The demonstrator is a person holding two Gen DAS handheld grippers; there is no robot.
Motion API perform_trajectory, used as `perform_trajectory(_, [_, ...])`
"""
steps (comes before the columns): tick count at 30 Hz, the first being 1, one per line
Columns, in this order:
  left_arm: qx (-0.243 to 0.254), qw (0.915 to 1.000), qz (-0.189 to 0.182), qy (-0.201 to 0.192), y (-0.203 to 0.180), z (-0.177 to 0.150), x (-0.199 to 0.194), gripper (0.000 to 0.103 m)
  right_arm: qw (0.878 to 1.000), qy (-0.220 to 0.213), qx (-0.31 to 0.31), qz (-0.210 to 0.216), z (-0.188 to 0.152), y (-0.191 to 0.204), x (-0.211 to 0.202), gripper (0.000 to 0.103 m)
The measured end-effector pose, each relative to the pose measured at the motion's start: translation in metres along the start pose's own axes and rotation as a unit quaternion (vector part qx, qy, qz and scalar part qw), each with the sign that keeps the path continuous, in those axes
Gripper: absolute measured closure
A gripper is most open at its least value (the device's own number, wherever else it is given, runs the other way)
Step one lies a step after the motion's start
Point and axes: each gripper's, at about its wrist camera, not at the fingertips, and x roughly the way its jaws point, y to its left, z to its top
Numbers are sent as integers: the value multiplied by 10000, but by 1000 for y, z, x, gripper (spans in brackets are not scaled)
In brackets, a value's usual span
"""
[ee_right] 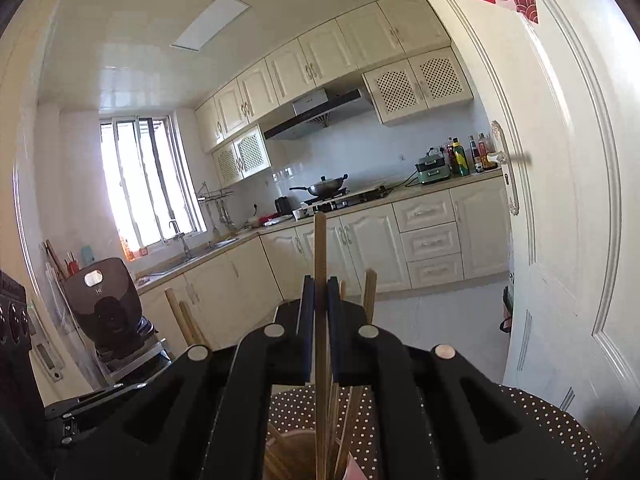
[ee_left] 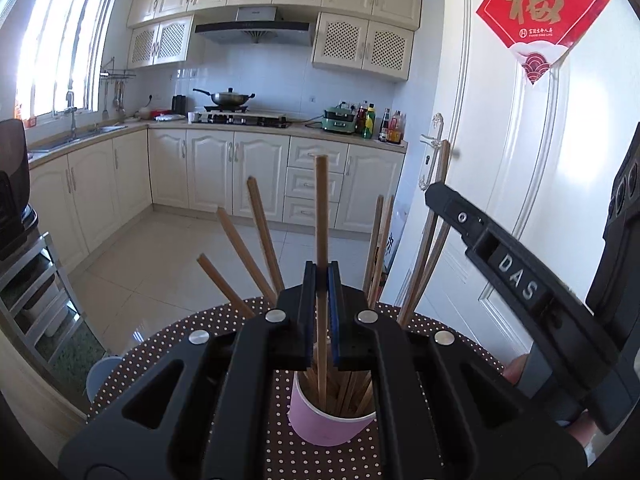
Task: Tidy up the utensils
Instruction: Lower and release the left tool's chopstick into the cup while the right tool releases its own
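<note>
A pink paper cup (ee_left: 326,420) stands on a brown polka-dot table (ee_left: 160,352) and holds several wooden chopsticks that fan outward. My left gripper (ee_left: 321,280) is shut on one upright chopstick (ee_left: 321,208) whose lower end is in the cup. My right gripper (ee_right: 320,292) is shut on another upright chopstick (ee_right: 320,248) above the same cup (ee_right: 288,456). The right gripper's body also shows in the left wrist view (ee_left: 516,276), at the right of the cup.
The polka-dot table (ee_right: 540,420) sits beside a white door (ee_left: 520,140) on the right. A metal rack (ee_left: 36,300) with an appliance stands at the left. Kitchen cabinets, stove and sink line the far walls across a tiled floor.
</note>
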Motion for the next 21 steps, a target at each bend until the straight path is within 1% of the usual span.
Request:
perform_trajectory(6, [-92,9999,-14,126,4,-8,10,97,9994,347,-83,-43,-12,3,6,98])
perform_trajectory(9, [-87,9998,10,196,5,-12,14,97,9983,536,-147,-171,-17,5,11,97])
perform_trajectory(12, [-88,9997,51,216,4,-13,17,97,9979,627,-72,-162,-19,2,11,95])
perform_trajectory(15, [-50,9997,-25,247,4,-12,15,96,9971,738,-24,-179,-18,1,10,95])
perform_trajectory(17, [20,9996,54,277,4,-12,15,96,9966,799,-41,-199,-17,2,10,95])
perform_trajectory(19, [71,9995,104,286,3,-11,14,96,9956,907,-111,-200,-16,5,9,89])
perform_trajectory(21, [81,9994,116,307,1,-11,14,96,9951,952,-189,-187,-16,8,6,86])
